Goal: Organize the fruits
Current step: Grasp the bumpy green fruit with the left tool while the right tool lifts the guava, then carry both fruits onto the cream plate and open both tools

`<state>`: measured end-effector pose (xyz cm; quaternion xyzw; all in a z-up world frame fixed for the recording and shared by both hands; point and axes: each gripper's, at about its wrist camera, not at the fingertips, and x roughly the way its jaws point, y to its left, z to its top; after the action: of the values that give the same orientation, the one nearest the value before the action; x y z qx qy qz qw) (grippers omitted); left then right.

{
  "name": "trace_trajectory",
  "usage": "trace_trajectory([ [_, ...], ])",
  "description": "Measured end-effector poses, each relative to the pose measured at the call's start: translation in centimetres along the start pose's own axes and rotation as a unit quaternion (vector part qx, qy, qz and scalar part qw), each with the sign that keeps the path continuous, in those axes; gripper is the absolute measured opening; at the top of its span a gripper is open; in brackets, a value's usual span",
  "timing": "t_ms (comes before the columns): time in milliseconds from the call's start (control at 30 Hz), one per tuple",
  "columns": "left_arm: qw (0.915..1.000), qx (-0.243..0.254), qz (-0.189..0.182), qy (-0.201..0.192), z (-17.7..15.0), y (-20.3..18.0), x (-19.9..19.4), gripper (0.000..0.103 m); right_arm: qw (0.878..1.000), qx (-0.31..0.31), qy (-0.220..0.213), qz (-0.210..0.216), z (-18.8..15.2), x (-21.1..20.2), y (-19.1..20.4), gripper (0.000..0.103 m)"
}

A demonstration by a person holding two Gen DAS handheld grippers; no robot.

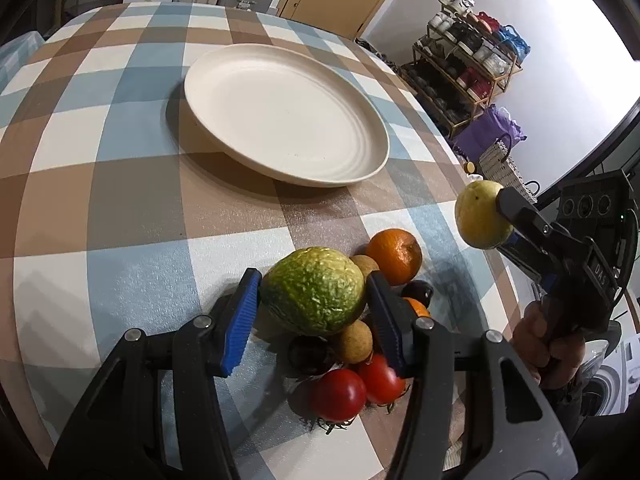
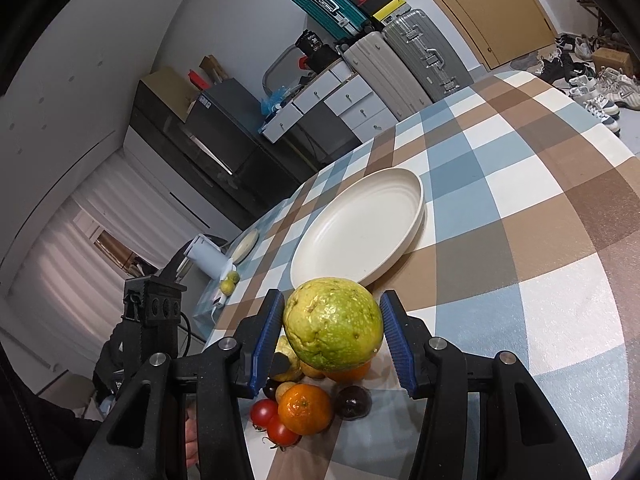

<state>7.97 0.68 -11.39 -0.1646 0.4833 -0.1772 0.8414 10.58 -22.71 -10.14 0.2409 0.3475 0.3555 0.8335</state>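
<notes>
My left gripper (image 1: 314, 300) is shut on a bumpy green fruit (image 1: 314, 290), low over the fruit pile. The pile holds an orange (image 1: 395, 255), two red tomatoes (image 1: 339, 394), brown round fruits (image 1: 352, 342) and dark fruits (image 1: 310, 354). My right gripper (image 2: 332, 336) is shut on a yellow-green guava (image 2: 334, 330) and holds it in the air above the pile; it also shows in the left wrist view (image 1: 482, 216). An empty cream plate (image 1: 340, 168) (image 2: 416, 216) lies beyond the pile.
The table has a blue, brown and white checked cloth (image 1: 120, 220). Its right edge runs near the pile (image 1: 504, 280). A shoe rack (image 1: 468, 64) and a purple bag (image 1: 492, 132) stand beyond. Suitcases (image 2: 400, 60) and drawers stand past the far edge.
</notes>
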Motion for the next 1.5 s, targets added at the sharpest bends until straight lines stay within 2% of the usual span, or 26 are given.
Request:
trace_trajectory([
  [267, 0.9993, 0.011, -0.005, -0.034, 1.4, 0.6, -2.3, 0.051, 1.000, -0.010, 0.002, 0.000, 0.6, 0.0, 0.9, 0.051],
  [567, 0.9962, 0.010, -0.008, -0.087, 7.4, 2.3, -5.0, 0.051, 1.000, -0.021, 0.010, 0.006, 3.5, 2.2, 1.8, 0.051],
  [767, 0.9957, 0.025, 0.000, -0.089, 12.7, 2.8, -3.1, 0.051, 1.000, -0.016, 0.017, 0.012, 6.9, 5.3, 1.4, 0.051],
  [967, 0.9971, 0.028, -0.006, -0.071, 17.0, 3.6, 0.3, 0.051, 0.999, -0.011, 0.030, 0.007, 10.5, 9.0, 0.4, 0.051],
  [1233, 0.9987, 0.019, 0.006, -0.048, 19.8, 4.7, 5.6, 0.051, 0.998, -0.004, 0.056, -0.009, 13.6, 15.0, -1.7, 0.051],
  [1367, 0.9990, 0.019, 0.008, -0.040, 20.2, 5.1, 7.4, 0.051, 0.998, 0.024, 0.064, -0.015, 14.2, 16.7, -3.2, 0.051],
  [1500, 0.9990, 0.028, 0.011, -0.032, 20.4, 5.0, 8.6, 0.051, 0.997, 0.022, 0.073, -0.024, 14.2, 17.8, -3.6, 0.051],
])
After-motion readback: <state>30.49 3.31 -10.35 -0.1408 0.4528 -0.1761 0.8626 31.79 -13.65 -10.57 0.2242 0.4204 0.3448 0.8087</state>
